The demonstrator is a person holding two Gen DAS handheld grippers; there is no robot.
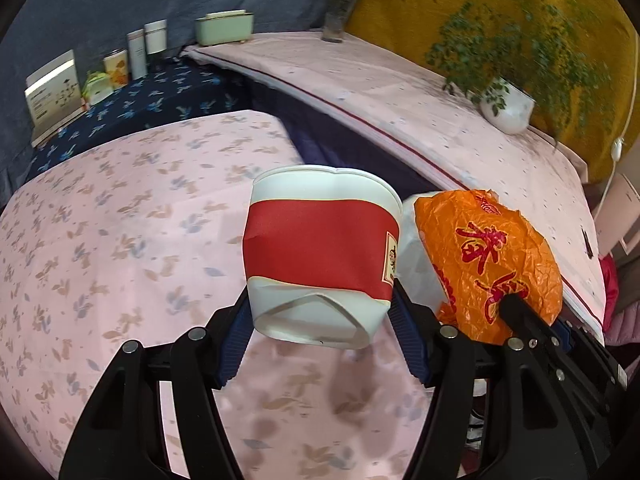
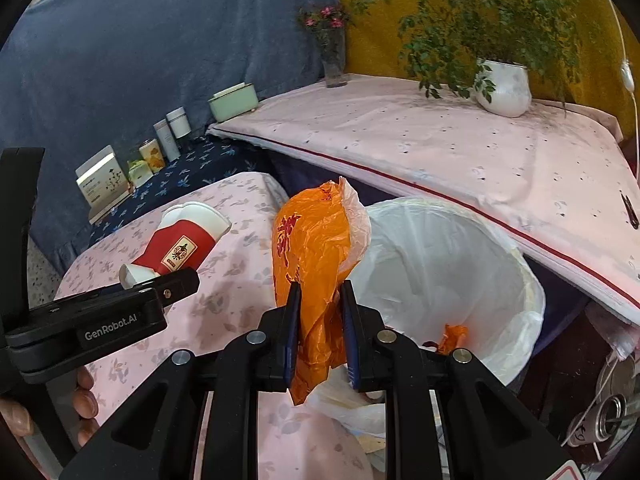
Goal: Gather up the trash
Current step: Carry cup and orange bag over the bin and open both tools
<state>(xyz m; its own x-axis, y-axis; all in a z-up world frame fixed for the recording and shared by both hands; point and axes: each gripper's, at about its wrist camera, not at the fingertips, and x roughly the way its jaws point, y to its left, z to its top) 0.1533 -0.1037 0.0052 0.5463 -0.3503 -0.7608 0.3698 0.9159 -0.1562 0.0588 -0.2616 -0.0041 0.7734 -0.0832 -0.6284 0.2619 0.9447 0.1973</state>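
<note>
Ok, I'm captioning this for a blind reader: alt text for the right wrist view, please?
The right claw grips a crumpled orange plastic bag beside a white-lined trash bin. To its left, the left claw holds a red-and-white paper cup over a pink floral tablecloth.

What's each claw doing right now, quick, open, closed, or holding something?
Left claw: closed on the crushed red-and-white paper cup.
Right claw: closed on the crumpled orange plastic bag.
</note>
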